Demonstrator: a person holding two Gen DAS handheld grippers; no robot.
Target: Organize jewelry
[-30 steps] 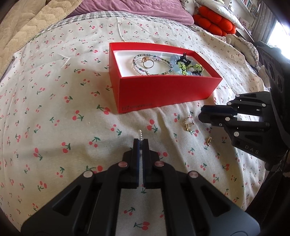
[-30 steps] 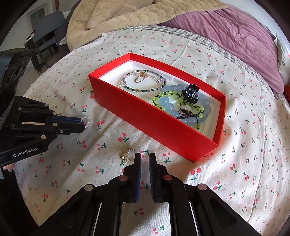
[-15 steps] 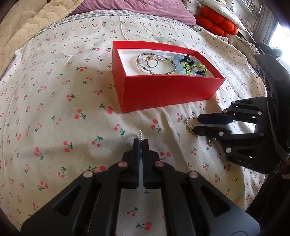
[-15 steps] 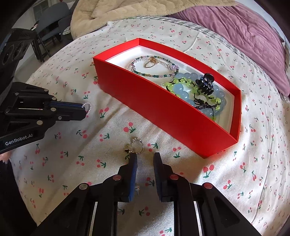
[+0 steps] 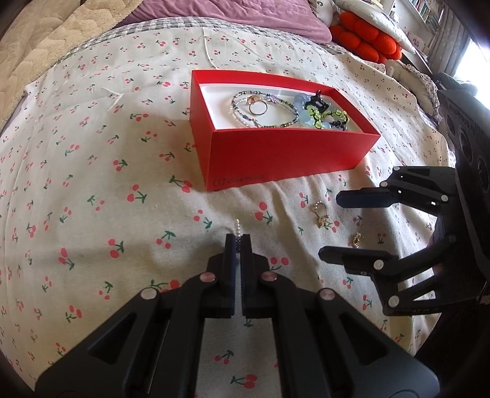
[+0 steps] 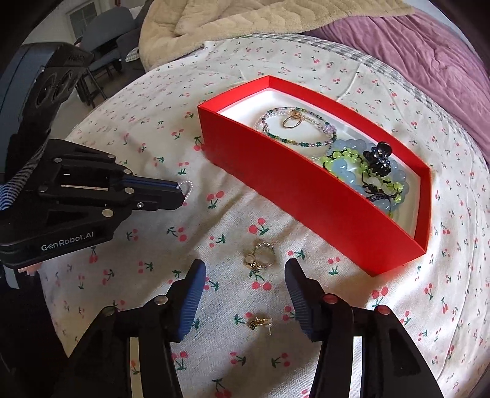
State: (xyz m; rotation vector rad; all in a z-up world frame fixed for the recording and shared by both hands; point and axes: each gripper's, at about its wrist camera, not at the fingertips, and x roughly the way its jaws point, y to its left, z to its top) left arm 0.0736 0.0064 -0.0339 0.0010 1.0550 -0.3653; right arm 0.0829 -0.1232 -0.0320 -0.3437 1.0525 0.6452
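Observation:
A red box [image 5: 284, 153] [image 6: 306, 189] lies on the cherry-print bed and holds beaded bracelets [image 6: 294, 131], a gold ring [image 6: 292, 119], blue and green beads [image 6: 349, 165] and a black hair clip [image 6: 378, 157]. My left gripper [image 5: 237, 240] [image 6: 180, 191] is shut on a small white pearl ring [image 6: 186, 186] [image 5: 237, 226], held above the sheet left of the box. My right gripper [image 6: 245, 275] [image 5: 330, 226] is open, its fingers on either side of a gold charm ring [image 6: 260, 255] [image 5: 321, 212] on the sheet. A small gold earring [image 6: 258, 323] [image 5: 356, 238] lies nearer me.
A beige blanket [image 6: 245, 21] and a purple blanket [image 6: 428, 52] lie beyond the box. Orange cushions [image 5: 367, 43] sit at the far right in the left wrist view. A chair [image 6: 104, 46] stands off the bed's far left edge.
My right gripper has opened wide and moved forward, so the gold charm ring now lies between its fingers. My left gripper still holds the pearl ring, nearly still.

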